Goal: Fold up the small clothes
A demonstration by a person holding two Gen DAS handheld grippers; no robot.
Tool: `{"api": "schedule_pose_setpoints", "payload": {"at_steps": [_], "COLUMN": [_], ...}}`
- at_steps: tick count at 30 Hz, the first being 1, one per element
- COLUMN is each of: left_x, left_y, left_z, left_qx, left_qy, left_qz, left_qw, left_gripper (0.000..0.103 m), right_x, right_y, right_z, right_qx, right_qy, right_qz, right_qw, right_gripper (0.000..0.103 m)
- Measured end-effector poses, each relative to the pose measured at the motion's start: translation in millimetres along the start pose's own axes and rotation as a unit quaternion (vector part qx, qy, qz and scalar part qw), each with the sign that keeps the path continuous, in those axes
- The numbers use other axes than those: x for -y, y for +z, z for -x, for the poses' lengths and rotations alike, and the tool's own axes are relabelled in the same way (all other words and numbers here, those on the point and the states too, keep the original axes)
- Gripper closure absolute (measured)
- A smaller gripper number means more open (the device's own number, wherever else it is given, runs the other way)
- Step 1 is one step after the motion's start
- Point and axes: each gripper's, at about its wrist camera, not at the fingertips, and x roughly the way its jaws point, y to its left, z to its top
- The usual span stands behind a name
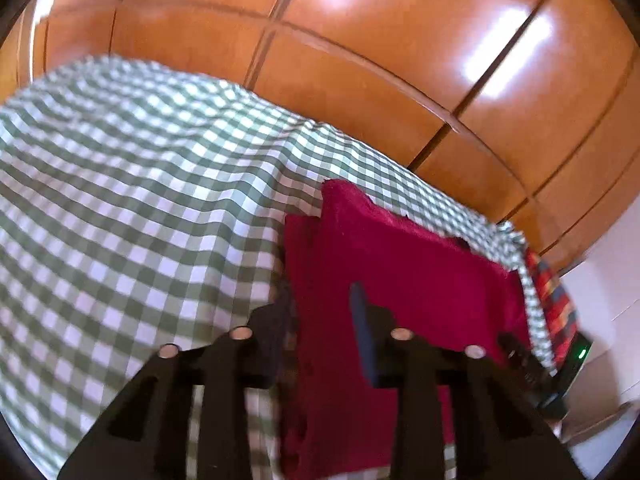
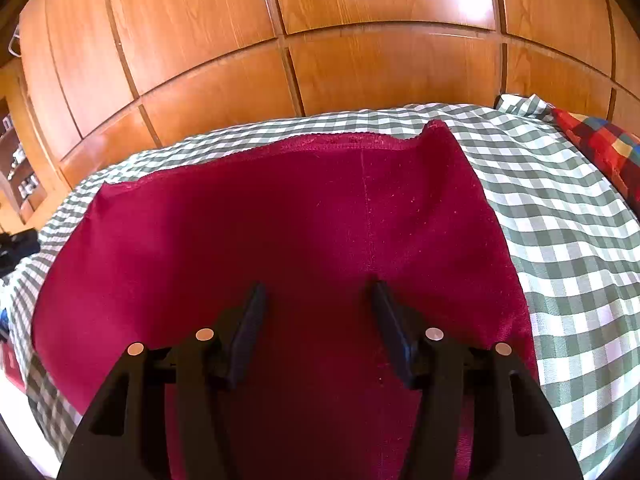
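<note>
A dark red garment (image 2: 280,216) lies spread flat on a green-and-white checked bedcover (image 2: 560,220). My right gripper (image 2: 318,300) hovers over the garment's near middle, open, with nothing between its fingers. In the left wrist view the same garment (image 1: 420,272) lies to the right, with a folded layer along its left side. My left gripper (image 1: 320,312) is open at that left edge. Its left finger (image 1: 276,320) is over the checked bedcover (image 1: 120,200) and its right finger (image 1: 362,332) over the red cloth. This view is blurred.
Wooden wardrobe doors (image 2: 320,40) stand just behind the bed. A red, multicoloured checked cloth (image 2: 600,148) lies at the bed's right edge, also visible as a checked cloth (image 1: 554,300). A dark device with a green light (image 1: 576,360) sits by the bed's right edge.
</note>
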Motion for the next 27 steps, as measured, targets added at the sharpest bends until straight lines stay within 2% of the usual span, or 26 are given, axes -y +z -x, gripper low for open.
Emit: {"api": "schedule_pose_setpoints", "payload": {"at_steps": [1,2,3,4,7,8,9,10,12,14,16,18,22,24,25,27], "left_x": [-3,-5,-6,-6,-5,-4,-1,3,11,20,13,4,16,20,25,32], "left_y": [4,8,11,14,21,22,22,21,19,12,6,-2,-7,-9,-11,-16], "left_z": [-7,-13,-20,-29,-53,-60,-68,-74,-69,-60,-69,-85,-81,-72,-63,-54], "left_qx": [-0.009,-0.014,-0.018,-0.022,-0.044,-0.051,-0.062,-0.071,-0.051,-0.023,-0.029,-0.048,-0.03,-0.015,0.002,0.013], "left_qy": [-0.008,-0.006,-0.002,-0.006,-0.012,-0.012,-0.021,-0.03,-0.03,0.009,0.05,0.065,0.093,0.117,0.126,0.128], "left_qz": [0.006,0.013,0.017,0.022,0.03,0.031,0.029,0.029,0.017,-0.002,0.003,0.013,0.005,0.008,0.002,-0.015], "left_qw": [0.9999,0.9998,0.9997,0.9995,0.9985,0.9981,0.9974,0.9966,0.9981,0.9997,0.9983,0.9966,0.9952,0.993,0.992,0.9916], "left_gripper": [0.076,0.069,0.059,0.054,0.053,0.064,0.086,0.092,0.096,0.097,0.097,0.096,0.09,0.066,0.064,0.06], "right_x": [0,0,0,-1,-1,-1,-1,-1,-1,0,0,0,-1,-1,-1,-1], "right_y": [0,-1,-1,-1,-1,-1,-1,-1,-1,-1,-1,-1,-1,-1,-1,0], "right_z": [0,0,0,0,1,1,1,0,0,1,1,0,1,1,1,1], "right_qx": [0.0,0.001,0.001,0.002,0.003,0.003,0.002,0.002,0.003,0.003,0.004,0.004,0.005,0.004,0.004,0.003], "right_qy": [0.0,-0.001,0.0,0.0,0.0,0.0,0.0,0.0,0.0,0.0,0.001,0.002,0.002,0.003,0.005,0.013], "right_qz": [0.0,0.0,-0.001,-0.001,-0.002,-0.002,-0.002,-0.002,-0.002,-0.002,-0.002,-0.001,-0.003,-0.005,-0.007,-0.007], "right_qw": [1.0,1.0,1.0,1.0,1.0,1.0,1.0,1.0,1.0,1.0,1.0,1.0,1.0,1.0,1.0,1.0], "right_gripper": [0.048,0.048,0.048,0.048,0.048,0.048,0.048,0.048,0.048,0.048,0.048,0.048,0.048,0.048,0.045,0.044]}}
